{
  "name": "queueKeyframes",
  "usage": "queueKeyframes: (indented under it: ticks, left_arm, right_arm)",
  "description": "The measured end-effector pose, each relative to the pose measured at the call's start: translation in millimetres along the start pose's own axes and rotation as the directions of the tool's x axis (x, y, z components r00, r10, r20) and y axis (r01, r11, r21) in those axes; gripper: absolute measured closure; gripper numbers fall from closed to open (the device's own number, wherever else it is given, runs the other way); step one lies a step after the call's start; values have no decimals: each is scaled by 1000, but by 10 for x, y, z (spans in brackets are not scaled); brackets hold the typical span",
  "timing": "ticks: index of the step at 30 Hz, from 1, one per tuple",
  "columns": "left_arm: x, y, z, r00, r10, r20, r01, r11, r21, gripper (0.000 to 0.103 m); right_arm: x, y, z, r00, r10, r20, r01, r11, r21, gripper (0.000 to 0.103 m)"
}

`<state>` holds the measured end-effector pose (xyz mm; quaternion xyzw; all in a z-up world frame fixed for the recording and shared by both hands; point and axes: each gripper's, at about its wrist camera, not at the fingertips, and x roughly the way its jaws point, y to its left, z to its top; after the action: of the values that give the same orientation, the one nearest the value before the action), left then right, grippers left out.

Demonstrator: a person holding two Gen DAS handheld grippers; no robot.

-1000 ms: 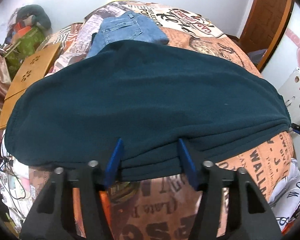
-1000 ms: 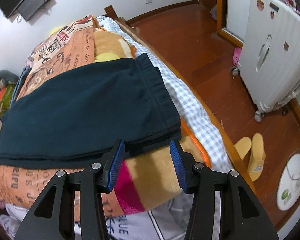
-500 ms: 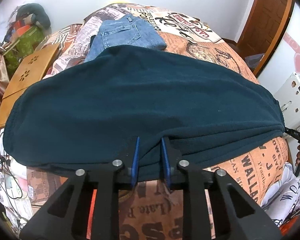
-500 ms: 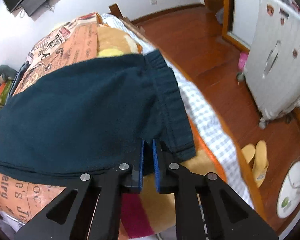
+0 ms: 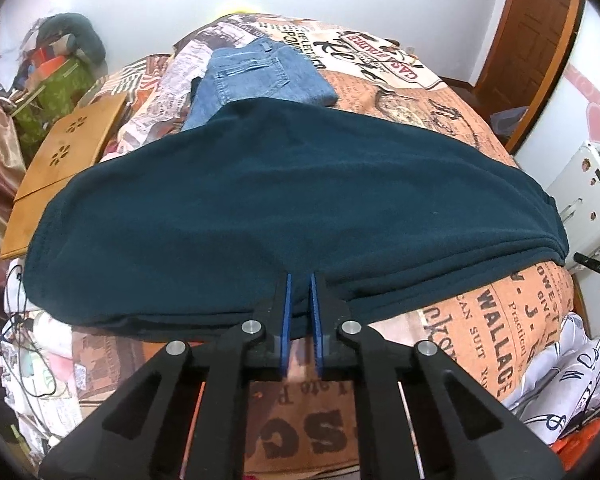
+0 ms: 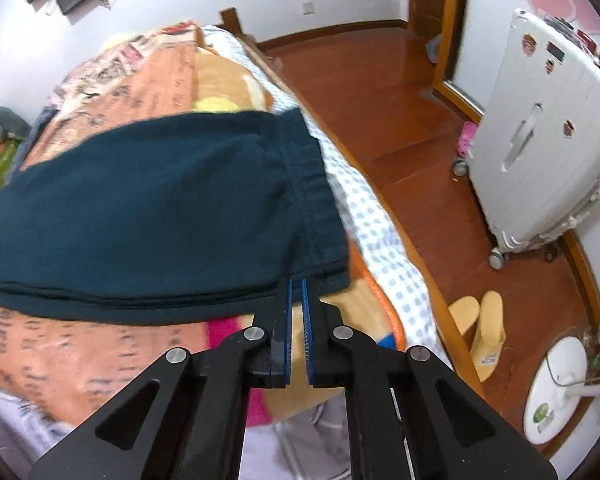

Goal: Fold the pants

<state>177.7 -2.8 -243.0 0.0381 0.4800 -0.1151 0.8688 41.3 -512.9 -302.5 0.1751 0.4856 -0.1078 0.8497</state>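
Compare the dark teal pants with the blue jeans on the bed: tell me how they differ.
The dark teal pants are plain soft fabric; the blue jeans are denim with a stitched back pocket. The pants lie spread wide along the near edge of the bed; the jeans lie in a compact fold farther back, partly hidden behind them. The left gripper and right gripper are each shut on the pants' near edge; nothing holds the jeans. Both rest on the printed bedspread.

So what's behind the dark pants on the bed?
Folded jeans lie past the dark pants on the printed bedspread; the pants' far edge covers their near end. How far the jeans reach under them cannot be seen.
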Motion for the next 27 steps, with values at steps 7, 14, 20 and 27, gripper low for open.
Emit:
queueKeyframes:
  ticks: [7, 14, 20, 27]
  left_arm:
    - [-248, -338, 219, 994, -88, 58, 85, 995, 56, 93]
    - [-93, -1045, 349, 982, -188, 8, 182, 961, 210, 86]
    - [120, -1375, 277, 972, -224, -67, 233, 931, 282, 77]
    - [200, -1356, 181, 977, -205, -66, 215, 931, 294, 52]
  right_arm:
    - [-323, 672, 159, 991, 128, 44, -117, 974, -192, 71]
    - [-459, 1556, 140, 953, 300, 35, -257, 868, -424, 71]
    - [-421, 2233, 27, 924, 382, -22, -324, 752, -574, 71]
    - [-211, 2594, -40, 914, 392, -108, -365, 674, -642, 71]
